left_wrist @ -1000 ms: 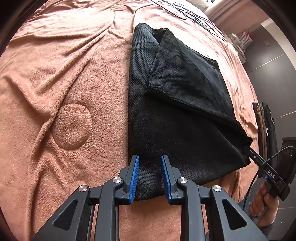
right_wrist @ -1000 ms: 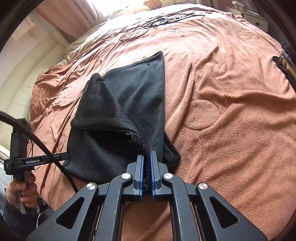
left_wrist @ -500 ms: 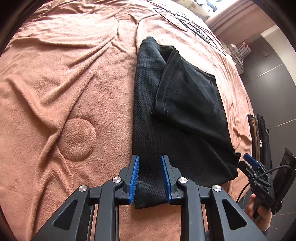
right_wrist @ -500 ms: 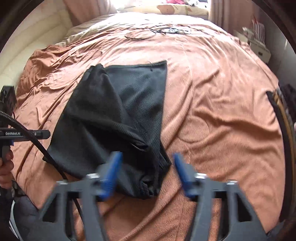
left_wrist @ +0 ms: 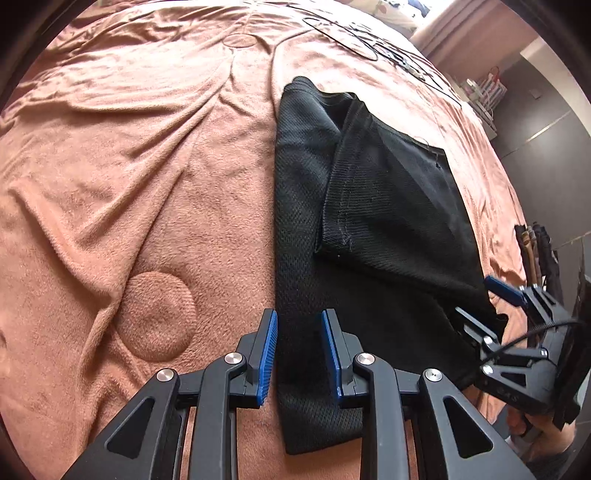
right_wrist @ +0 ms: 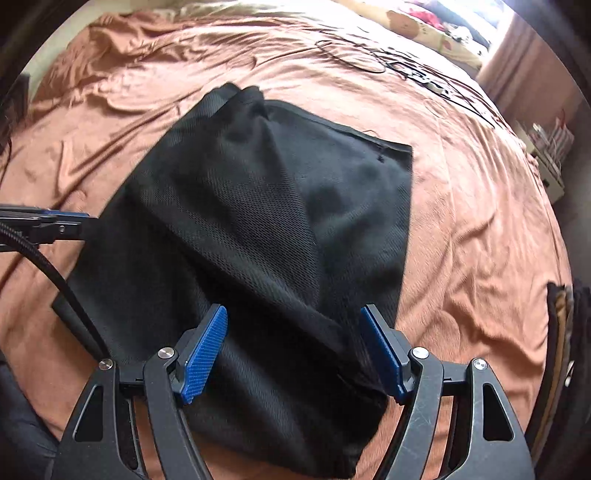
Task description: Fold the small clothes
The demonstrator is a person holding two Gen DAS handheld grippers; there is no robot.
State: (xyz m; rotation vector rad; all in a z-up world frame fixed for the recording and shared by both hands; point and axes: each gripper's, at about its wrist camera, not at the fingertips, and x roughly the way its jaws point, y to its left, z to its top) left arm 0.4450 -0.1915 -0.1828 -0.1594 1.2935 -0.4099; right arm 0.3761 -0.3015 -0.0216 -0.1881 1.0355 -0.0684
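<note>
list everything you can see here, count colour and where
garment: one, black mesh, partly folded, mid-bed
blanket: one, salmon-brown, covers the bed
cables: a tangle, black, far end of bed
pillow: one, cream print, far edge
belts: several, dark and tan, off the right side
left tongs: one, black with blue pads, open, straddling the garment's near edge
right tongs: one, black with blue pads, wide open over the garment
</note>
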